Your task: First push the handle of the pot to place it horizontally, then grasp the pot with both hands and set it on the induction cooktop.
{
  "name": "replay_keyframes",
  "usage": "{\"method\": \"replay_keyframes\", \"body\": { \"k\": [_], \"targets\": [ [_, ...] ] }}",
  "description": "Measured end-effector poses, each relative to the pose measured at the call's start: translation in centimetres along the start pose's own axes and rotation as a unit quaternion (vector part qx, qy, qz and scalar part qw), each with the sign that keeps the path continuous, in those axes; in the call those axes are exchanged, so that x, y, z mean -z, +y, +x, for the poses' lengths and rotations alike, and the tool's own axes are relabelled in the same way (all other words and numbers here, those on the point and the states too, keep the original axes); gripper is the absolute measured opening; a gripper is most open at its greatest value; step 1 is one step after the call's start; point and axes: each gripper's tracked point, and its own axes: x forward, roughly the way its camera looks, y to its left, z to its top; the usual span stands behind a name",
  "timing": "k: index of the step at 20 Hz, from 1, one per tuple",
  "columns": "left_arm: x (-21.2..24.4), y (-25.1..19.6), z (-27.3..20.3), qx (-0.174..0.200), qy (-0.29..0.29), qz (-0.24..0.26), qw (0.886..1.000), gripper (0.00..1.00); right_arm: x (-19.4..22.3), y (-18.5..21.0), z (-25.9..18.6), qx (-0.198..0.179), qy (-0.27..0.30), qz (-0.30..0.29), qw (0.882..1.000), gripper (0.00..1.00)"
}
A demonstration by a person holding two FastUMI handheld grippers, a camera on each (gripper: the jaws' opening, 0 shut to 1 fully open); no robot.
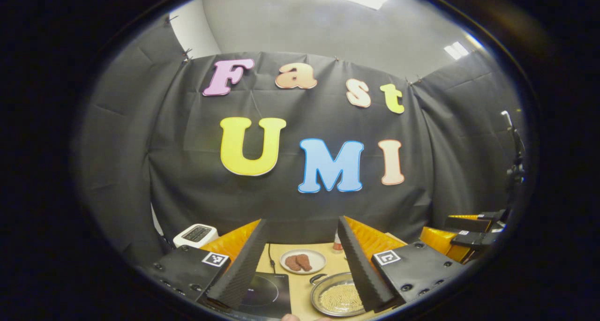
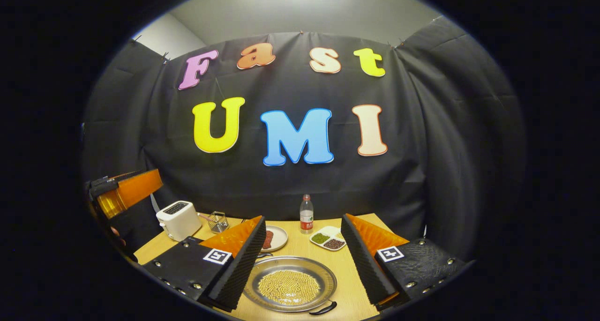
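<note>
Both tools hang above the near edge of the tabletop [image 2: 356, 283], fingers spread wide, nothing between them. In the right gripper view the right tool [image 2: 300, 260] frames the pot [image 2: 289, 283]: a shallow metal pan with a layer of pale yellow grains on its bottom, sitting flat on the wood just below and between the two finger pads, touching neither. Its dark handle [image 2: 323, 308] lies at the near rim, toward the lower right; a second small handle [image 2: 264, 255] shows at the far rim beside the left finger. In the left gripper view the left tool [image 1: 300, 260] has the pot [image 1: 335, 297] low and to the right, partly hidden behind the right finger; the black induction cooktop [image 1: 267, 293] lies just beside it to the left, its cord running back across the wood. Behind the pot, a plate of brown meat pieces [image 1: 302, 261]. Farther back in the right gripper view: a white toaster [image 2: 178, 219], a small wire basket [image 2: 217, 221], a bottle with a red label [image 2: 306, 214], and a divided dish of green and dark beans [image 2: 328, 238]. The other tool [image 2: 126, 192] shows at the left edge of that view, raised well clear of the tabletop.
</note>
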Motion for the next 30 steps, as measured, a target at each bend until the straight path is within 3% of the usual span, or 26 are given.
{"method": "replay_keyframes", "body": {
  "k": [1, 4, 5, 8, 9, 11, 13, 15, 16, 21, 27, 30],
  "targets": [
    [0.3, 0.0, 0.1, -0.001, 0.004, 0.0, 1.0, 0.97, 1.2, 0.0, 0.1, -0.003, 0.015, 0.001, 1.0, 0.94],
    [1.1, 0.3, 0.2, -0.006, 0.013, 0.003, 1.0, 0.96, 4.8, -0.3, 0.7, -0.004, 0.064, 0.013, 0.998, 0.77],
    [1.4, 0.1, 0.3, -0.005, 0.016, 0.004, 1.0, 0.96, 6.2, -0.5, 0.9, -0.003, 0.081, 0.018, 0.997, 0.64],
    [1.5, -0.2, 0.4, -0.002, 0.018, 0.007, 1.0, 0.96, 10.1, -0.9, 1.3, -0.002, 0.134, 0.019, 0.991, 0.43],
    [1.6, -0.3, 0.4, -0.001, 0.02, 0.008, 1.0, 0.96, 11.5, -0.8, 1.0, -0.009, 0.157, 0.02, 0.987, 0.29],
    [2.1, -0.4, 0.6, 0.002, 0.023, 0.009, 1.0, 0.96, 14.2, -0.5, 0.9, -0.025, 0.203, 0.016, 0.979, 0.29],
    [2.4, -0.4, 0.8, 0.001, 0.027, 0.01, 1.0, 0.96, 16.7, -0.8, 0.9, -0.026, 0.241, 0.016, 0.97, 0.04],
    [2.8, -0.3, 0.7, 0.0, 0.032, 0.007, 0.999, 0.95, 17.9, -0.9, -0.9, -0.029, 0.28, 0.022, 0.959, 0.08],
    [3.2, -0.4, 0.7, -0.001, 0.035, 0.005, 0.999, 0.96, 20.0, -0.6, -0.3, -0.038, 0.299, 0.03, 0.953, 0.02],
    [4.2, -0.2, 0.6, -0.004, 0.045, 0.006, 0.999, 0.95, 25.6, -0.1, -2.6, -0.056, 0.383, 0.02, 0.922, 0.02],
    [5.1, -0.7, 0.4, -0.002, 0.056, 0.005, 0.998, 0.95, 29.0, 0.7, -3.8, -0.064, 0.432, 0.019, 0.899, 0.02],
    [5.3, -1.0, 0.5, 0.001, 0.06, 0.008, 0.998, 0.96, 30.4, 0.3, -3.9, -0.048, 0.453, 0.029, 0.89, 0.02]
  ]
}}
